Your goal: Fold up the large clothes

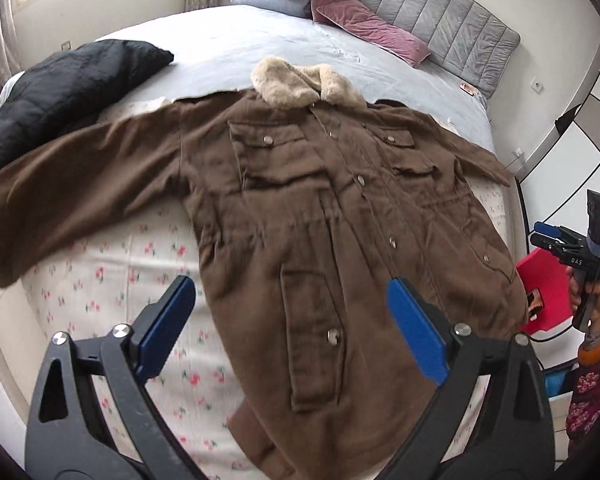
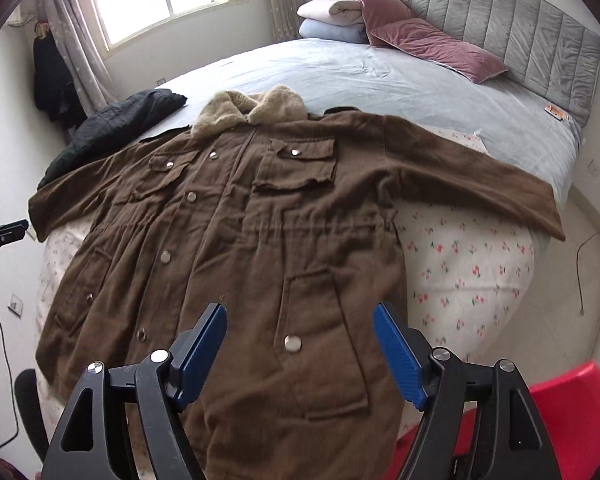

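Observation:
A large brown coat (image 1: 300, 208) with a beige fur collar (image 1: 300, 82) lies face up on the bed, front buttoned, both sleeves spread out sideways. It also shows in the right wrist view (image 2: 236, 240). My left gripper (image 1: 292, 320) is open and empty, hovering above the coat's lower left part near the hem. My right gripper (image 2: 300, 344) is open and empty, hovering above the lower right part over a hip pocket (image 2: 320, 340). The right gripper also shows at the right edge of the left wrist view (image 1: 540, 234).
A black jacket (image 1: 60, 92) lies on the bed's far left. Pink pillows (image 2: 420, 36) and folded blankets (image 2: 332, 20) sit by the grey headboard (image 2: 520, 24). A floral sheet (image 2: 468, 280) covers the near bed. A red stool (image 2: 572, 412) stands at the right.

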`<state>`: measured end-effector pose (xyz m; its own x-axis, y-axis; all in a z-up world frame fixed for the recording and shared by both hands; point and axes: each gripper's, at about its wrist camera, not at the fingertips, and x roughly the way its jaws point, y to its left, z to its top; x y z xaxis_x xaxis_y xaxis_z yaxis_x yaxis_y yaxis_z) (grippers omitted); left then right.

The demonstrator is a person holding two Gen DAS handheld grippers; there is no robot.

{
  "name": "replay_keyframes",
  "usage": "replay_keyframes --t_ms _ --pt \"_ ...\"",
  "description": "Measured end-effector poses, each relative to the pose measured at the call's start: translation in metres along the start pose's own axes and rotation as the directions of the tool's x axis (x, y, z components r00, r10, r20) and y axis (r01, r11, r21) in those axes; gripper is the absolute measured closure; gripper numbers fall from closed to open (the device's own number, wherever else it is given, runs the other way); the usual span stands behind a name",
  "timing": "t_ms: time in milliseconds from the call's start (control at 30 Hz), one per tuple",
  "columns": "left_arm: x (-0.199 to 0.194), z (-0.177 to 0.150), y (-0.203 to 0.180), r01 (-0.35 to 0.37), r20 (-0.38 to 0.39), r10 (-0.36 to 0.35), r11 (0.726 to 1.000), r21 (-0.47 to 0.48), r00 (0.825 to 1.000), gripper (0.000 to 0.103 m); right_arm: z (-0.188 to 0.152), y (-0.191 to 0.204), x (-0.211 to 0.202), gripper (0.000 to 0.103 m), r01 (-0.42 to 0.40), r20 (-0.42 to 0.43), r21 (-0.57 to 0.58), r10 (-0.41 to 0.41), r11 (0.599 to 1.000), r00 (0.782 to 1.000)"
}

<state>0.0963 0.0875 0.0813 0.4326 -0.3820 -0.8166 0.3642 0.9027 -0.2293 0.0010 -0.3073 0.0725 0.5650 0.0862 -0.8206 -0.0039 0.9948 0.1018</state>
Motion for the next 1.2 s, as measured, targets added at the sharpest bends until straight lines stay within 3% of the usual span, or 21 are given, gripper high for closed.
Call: replay_keyframes --t_ms 200,267,400,467,500,600,700,733,767,800,867,933,1033,1067,1100,1133,1200 --pt "0.013 -0.093 0.034 0.089 -0.077 -0.099 0.988 -0.123 0.992 0.006 -0.085 -0.037 0.019 0.025 -0.003 -0.058 0.083 0.008 0.997 0.998" --pt "0.02 -0.111 0.034 0.126 -0.09 -0.137 0.986 -0.113 0.987 0.006 -0.103 -0.051 0.028 0.025 -0.031 -0.082 0.132 0.042 0.991 0.996" --pt "0.028 -0.13 0.007 0.242 -0.119 -0.24 0.97 0.003 0.963 0.007 -0.122 -0.074 0.041 0.025 -0.139 -0.065 0.239 0.159 0.961 0.985" --pt "0.035 -0.137 -0.014 0.27 -0.179 -0.252 0.96 0.08 0.951 0.013 -0.125 -0.078 0.044 0.025 -0.175 -0.045 0.252 0.193 0.952 0.98" --pt "0.041 -0.142 -0.024 0.277 -0.219 -0.247 0.954 0.115 0.944 0.015 -0.126 -0.078 0.046 0.025 -0.188 -0.039 0.251 0.203 0.95 0.978" --pt "0.049 -0.154 -0.048 0.198 -0.249 -0.135 0.948 0.25 0.959 0.02 -0.128 -0.078 0.054 0.025 -0.252 -0.027 0.254 0.267 0.934 0.963" --pt "0.052 -0.154 -0.057 0.149 -0.257 -0.077 0.95 0.274 0.963 0.056 -0.127 -0.07 0.066 0.027 -0.305 -0.03 0.249 0.322 0.919 0.946" --pt "0.049 -0.15 -0.058 0.147 -0.251 -0.081 0.955 0.257 0.965 0.08 -0.126 -0.064 0.069 0.042 -0.32 -0.036 0.242 0.338 0.916 0.941" --pt "0.045 -0.146 -0.059 0.157 -0.249 -0.098 0.961 0.227 0.964 0.083 -0.123 -0.057 0.069 0.058 -0.341 -0.036 0.231 0.358 0.911 0.933" --pt "0.037 -0.141 -0.059 0.177 -0.23 -0.13 0.965 0.196 0.965 0.085 -0.119 -0.051 0.069 0.08 -0.366 -0.039 0.23 0.384 0.902 0.922" --pt "0.01 -0.129 -0.064 0.238 -0.147 -0.215 0.958 0.162 0.965 0.087 -0.109 -0.039 0.059 0.083 -0.39 -0.007 0.213 0.401 0.896 0.916" --pt "-0.024 -0.114 -0.058 0.316 -0.032 -0.315 0.944 0.093 0.949 0.087 -0.095 -0.029 0.034 0.085 -0.421 0.064 0.181 0.416 0.889 0.907" --pt "-0.073 -0.092 -0.021 0.475 0.182 -0.456 0.877 -0.077 0.871 0.089 -0.074 -0.03 -0.009 0.086 -0.444 0.187 0.176 0.413 0.879 0.891" --pt "-0.084 -0.09 -0.007 0.504 0.248 -0.465 0.854 -0.129 0.85 0.09 -0.067 -0.033 -0.023 0.086 -0.438 0.221 0.188 0.396 0.879 0.891" --pt "-0.093 -0.089 0.008 0.515 0.299 -0.453 0.839 -0.176 0.84 0.09 -0.061 -0.038 -0.033 0.086 -0.431 0.249 0.207 0.379 0.878 0.891" --pt "-0.097 -0.091 0.02 0.507 0.333 -0.424 0.834 -0.218 0.842 0.09 -0.057 -0.044 -0.04 0.086 -0.422 0.268 0.232 0.36 0.876 0.894" --pt "-0.09 -0.1 0.044 0.475 0.326 -0.376 0.822 -0.316 0.867 0.09 -0.053 -0.059 -0.045 0.086 -0.418 0.277 0.287 0.343 0.862 0.898"
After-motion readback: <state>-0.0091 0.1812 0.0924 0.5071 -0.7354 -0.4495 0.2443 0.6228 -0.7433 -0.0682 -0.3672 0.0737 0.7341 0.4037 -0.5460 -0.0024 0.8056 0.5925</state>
